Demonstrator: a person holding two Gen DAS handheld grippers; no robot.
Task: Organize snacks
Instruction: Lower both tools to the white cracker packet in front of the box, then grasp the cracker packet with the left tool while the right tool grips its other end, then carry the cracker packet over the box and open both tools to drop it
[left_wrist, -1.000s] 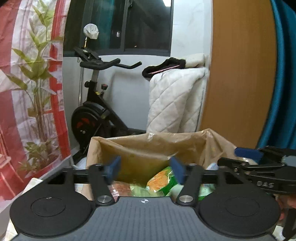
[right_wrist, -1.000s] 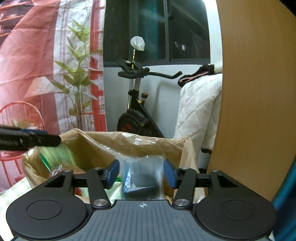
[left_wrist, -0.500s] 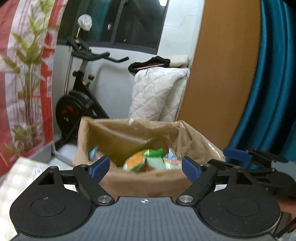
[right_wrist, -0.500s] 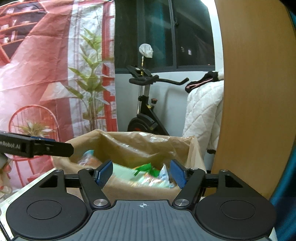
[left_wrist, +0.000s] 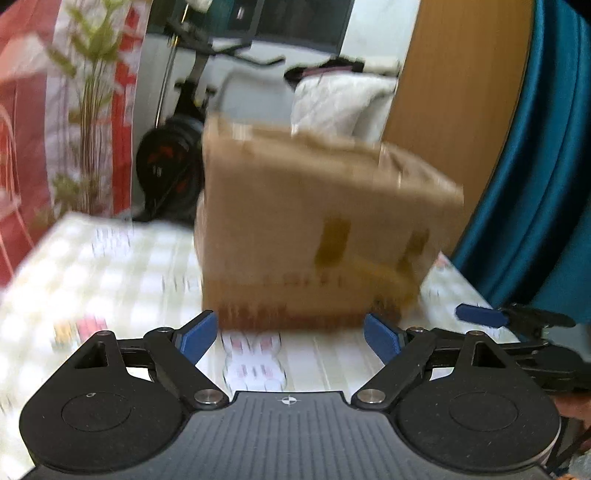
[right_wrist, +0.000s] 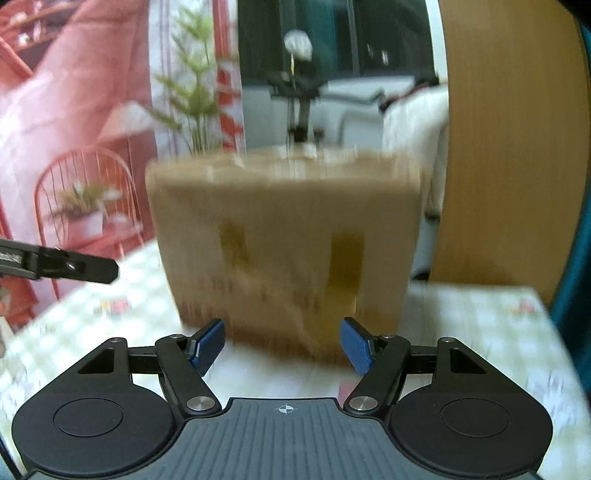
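Note:
A brown paper bag (left_wrist: 310, 229) stands upright on the checked tablecloth (left_wrist: 110, 266); it also shows in the right wrist view (right_wrist: 284, 236). Both views are blurred, and the snacks inside the bag are hidden from this low angle. My left gripper (left_wrist: 290, 338) is open and empty, low over the table just in front of the bag. My right gripper (right_wrist: 282, 345) is open and empty, also just in front of the bag. The right gripper's tip (left_wrist: 480, 315) shows at the right of the left view, and the left gripper's tip (right_wrist: 77, 269) at the left of the right view.
An exercise bike (left_wrist: 173, 147) and a white quilt (left_wrist: 340, 99) stand behind the table. A wooden panel (right_wrist: 506, 147) and a teal curtain (left_wrist: 535, 166) are on the right. A red patterned hanging (right_wrist: 74, 110) is on the left.
Both grippers have dropped from above the bag's mouth and pulled back to table level in front of it. Both have opened wider. The snacks in the bag are out of sight now.

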